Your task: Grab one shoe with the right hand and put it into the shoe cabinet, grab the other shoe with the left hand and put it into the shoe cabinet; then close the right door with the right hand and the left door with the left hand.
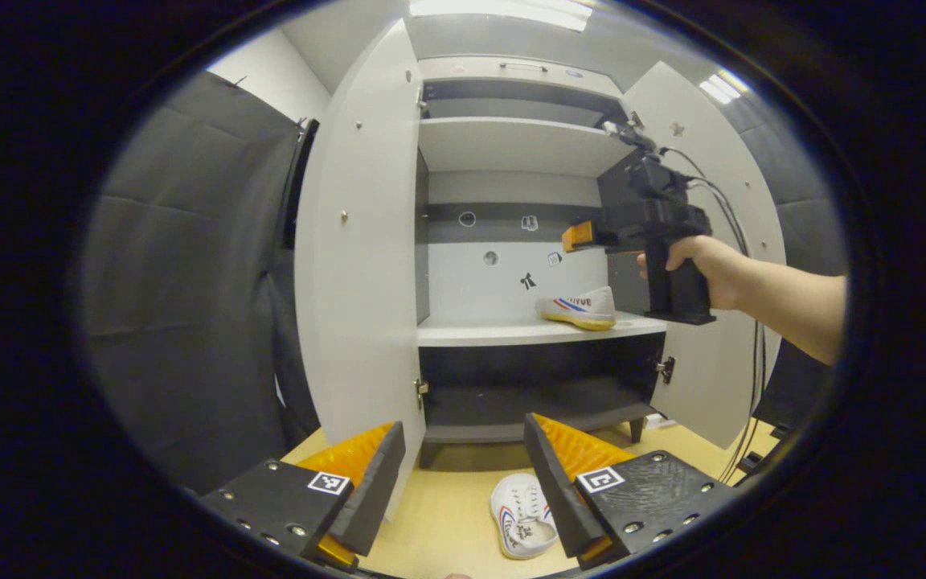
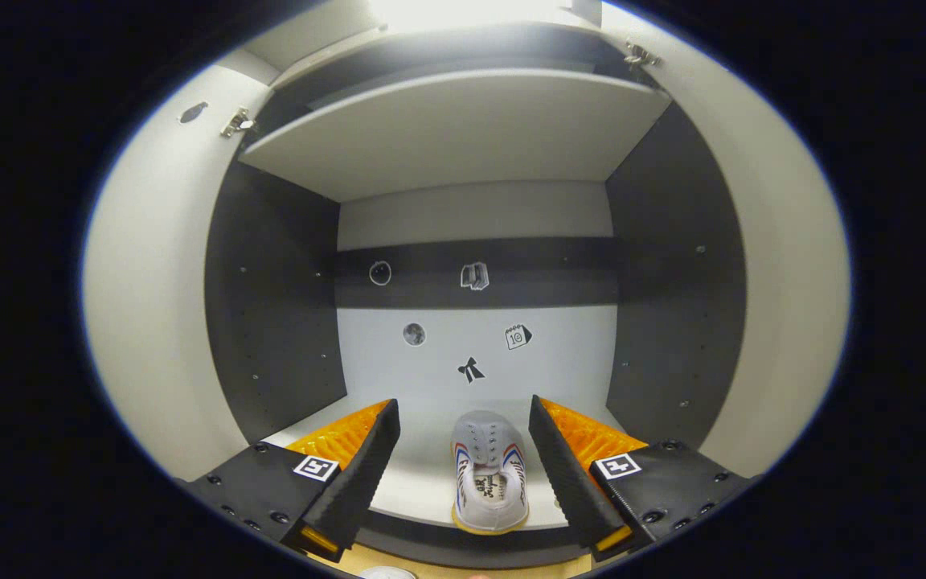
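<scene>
One white shoe (image 1: 580,308) with red and blue stripes and a yellow sole lies on the cabinet's middle shelf (image 1: 511,331), toward its right. In the right gripper view that shoe (image 2: 488,473) lies below and between the open fingers of my right gripper (image 2: 463,430), toe pointing inward, untouched. A hand holds that right gripper (image 1: 583,236) above the shelf in the left gripper view. The second white shoe (image 1: 522,515) lies on the wooden floor, just ahead of my open left gripper (image 1: 463,450). Both cabinet doors, left door (image 1: 362,257) and right door (image 1: 720,265), stand wide open.
An upper shelf (image 2: 455,133) hangs above the shoe's compartment, with dark side walls (image 2: 274,297) on both sides. A darker low compartment (image 1: 535,390) lies under the middle shelf. Cables (image 1: 740,233) trail from the right gripper. Grey cloth wall (image 1: 190,281) stands left of the cabinet.
</scene>
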